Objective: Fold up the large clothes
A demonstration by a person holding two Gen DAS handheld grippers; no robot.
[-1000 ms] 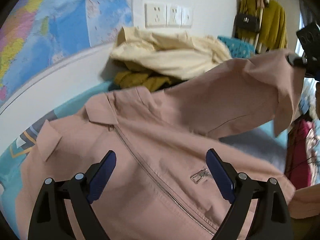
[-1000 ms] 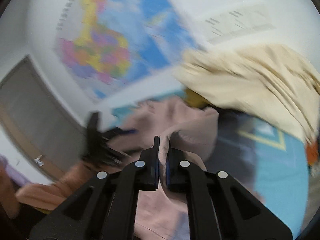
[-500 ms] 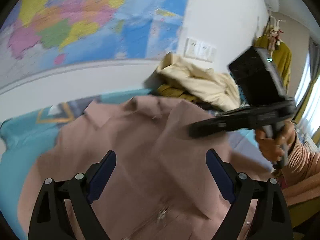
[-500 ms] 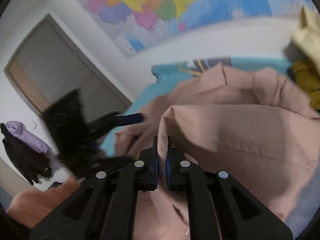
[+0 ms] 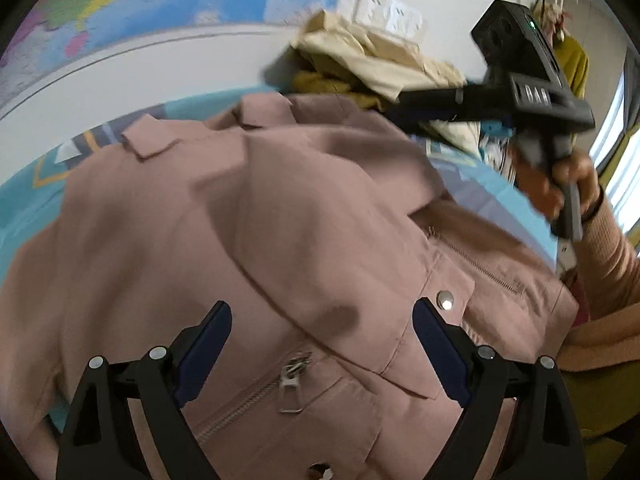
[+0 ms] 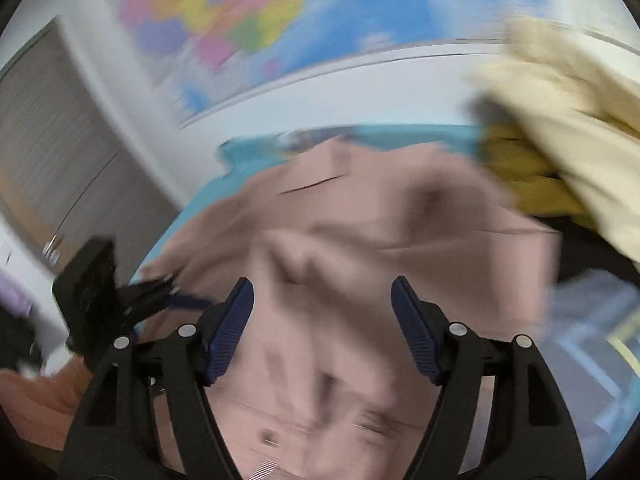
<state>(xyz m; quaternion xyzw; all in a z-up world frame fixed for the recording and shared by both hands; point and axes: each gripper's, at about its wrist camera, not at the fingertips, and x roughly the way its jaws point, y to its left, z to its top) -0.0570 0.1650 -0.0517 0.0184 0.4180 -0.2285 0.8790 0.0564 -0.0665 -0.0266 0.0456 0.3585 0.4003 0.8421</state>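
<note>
A dusty-pink jacket (image 5: 280, 220) lies front up on a blue bedspread (image 5: 24, 196), its zipper pull (image 5: 290, 384) and a snap button (image 5: 445, 299) showing. One sleeve (image 5: 340, 200) lies folded across the chest. My left gripper (image 5: 320, 312) hovers open just above the jacket's lower front with nothing between its fingers. My right gripper (image 6: 322, 288) is over the jacket (image 6: 400, 220); its jaws are opening and no cloth is between them. In the left wrist view a hand (image 5: 560, 184) holds it at the upper right, above the jacket's far side.
A pile of cream clothes (image 5: 360, 56) and mustard clothes (image 6: 516, 168) sits at the back against the wall. A world map (image 5: 120, 0) and wall sockets (image 5: 390, 12) are behind the bed. A door (image 6: 52, 140) stands at the left in the right wrist view.
The right gripper carried the sleeve across the jacket while shut on it, then opened and let it go. The left gripper sank closer over the jacket, still open.
</note>
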